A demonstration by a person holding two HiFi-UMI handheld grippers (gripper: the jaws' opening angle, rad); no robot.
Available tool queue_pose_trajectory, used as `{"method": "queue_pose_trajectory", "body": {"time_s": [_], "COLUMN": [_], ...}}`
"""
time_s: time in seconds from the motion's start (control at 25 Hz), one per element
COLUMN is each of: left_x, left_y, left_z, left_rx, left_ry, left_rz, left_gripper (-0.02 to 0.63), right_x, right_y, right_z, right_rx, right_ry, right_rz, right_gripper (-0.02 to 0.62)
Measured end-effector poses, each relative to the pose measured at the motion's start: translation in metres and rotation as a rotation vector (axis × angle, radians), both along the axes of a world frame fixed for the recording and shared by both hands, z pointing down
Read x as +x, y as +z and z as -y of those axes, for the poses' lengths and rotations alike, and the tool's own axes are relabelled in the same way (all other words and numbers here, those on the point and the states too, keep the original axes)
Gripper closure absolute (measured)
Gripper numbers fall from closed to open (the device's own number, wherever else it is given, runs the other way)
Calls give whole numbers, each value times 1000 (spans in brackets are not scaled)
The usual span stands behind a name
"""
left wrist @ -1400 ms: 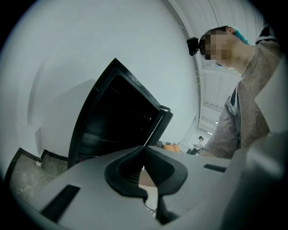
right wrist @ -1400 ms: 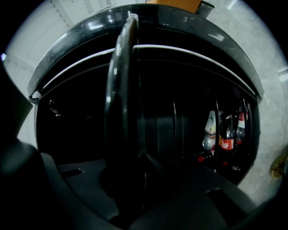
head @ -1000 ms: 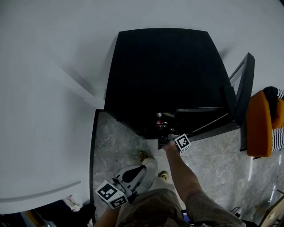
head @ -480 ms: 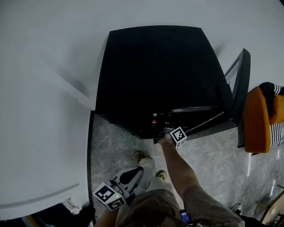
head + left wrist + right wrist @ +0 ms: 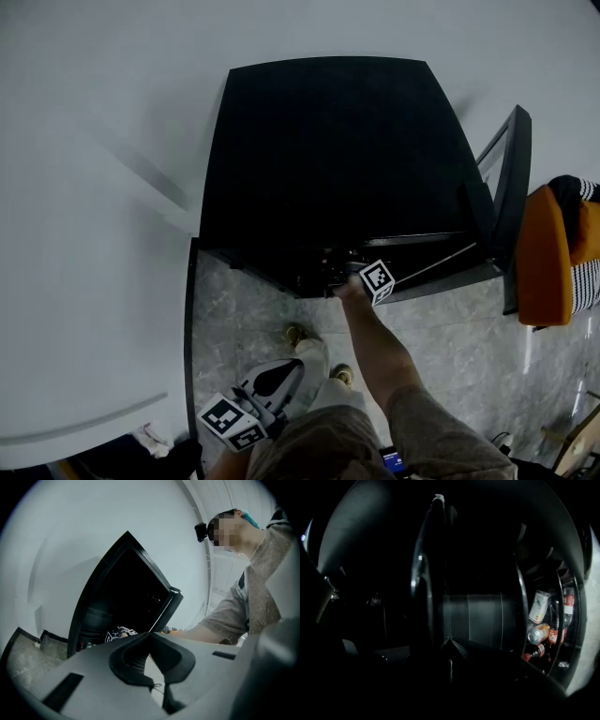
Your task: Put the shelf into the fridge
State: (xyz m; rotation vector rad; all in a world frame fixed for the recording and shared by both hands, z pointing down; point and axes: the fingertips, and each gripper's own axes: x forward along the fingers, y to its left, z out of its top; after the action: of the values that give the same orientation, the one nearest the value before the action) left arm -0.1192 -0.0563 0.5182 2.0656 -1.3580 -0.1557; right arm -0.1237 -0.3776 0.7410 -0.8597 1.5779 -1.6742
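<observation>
Seen from above, the black fridge [image 5: 328, 159] stands with its door [image 5: 514, 187] swung open to the right. My right gripper [image 5: 361, 274] is at the mouth of the fridge, arm stretched out. In the right gripper view its jaws are closed [image 5: 449, 644] on the near end of the shelf [image 5: 425, 573], which shows almost edge-on as a thin glinting plate running away into the dark cabinet. My left gripper [image 5: 281, 373] hangs low by the person's legs, away from the fridge. Its jaws [image 5: 151, 637] meet with nothing between them.
Bottles and cans [image 5: 543, 620] lie inside the fridge at the right of the right gripper view. An orange chair [image 5: 548, 272] with striped cloth stands right of the door. A white wall [image 5: 84, 281] borders the marble floor [image 5: 244, 309] on the left.
My right gripper has moved further in toward the fridge opening with the shelf. The left gripper has stayed low by the legs.
</observation>
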Motion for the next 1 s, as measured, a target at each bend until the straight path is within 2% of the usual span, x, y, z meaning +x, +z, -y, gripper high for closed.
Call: {"method": "queue_pose_trajectory", "body": {"time_s": [0.72, 0.88, 1.0], "left_x": [-7, -9, -10], "left_y": [13, 12, 13], "left_z": [0, 1, 0], "left_rx": [-31, -27, -31], "left_ry": [-17, -18, -19], "left_rz": [-15, -20, -22], "left_gripper": [601, 601, 601], "right_x": [-13, -2, -2], "right_y": [14, 28, 23], "right_z": [32, 39, 36], "right_rx": [9, 4, 8], "right_ry": [-1, 59, 58], "right_rz": [-21, -31, -21], "right_gripper": [568, 566, 565]}}
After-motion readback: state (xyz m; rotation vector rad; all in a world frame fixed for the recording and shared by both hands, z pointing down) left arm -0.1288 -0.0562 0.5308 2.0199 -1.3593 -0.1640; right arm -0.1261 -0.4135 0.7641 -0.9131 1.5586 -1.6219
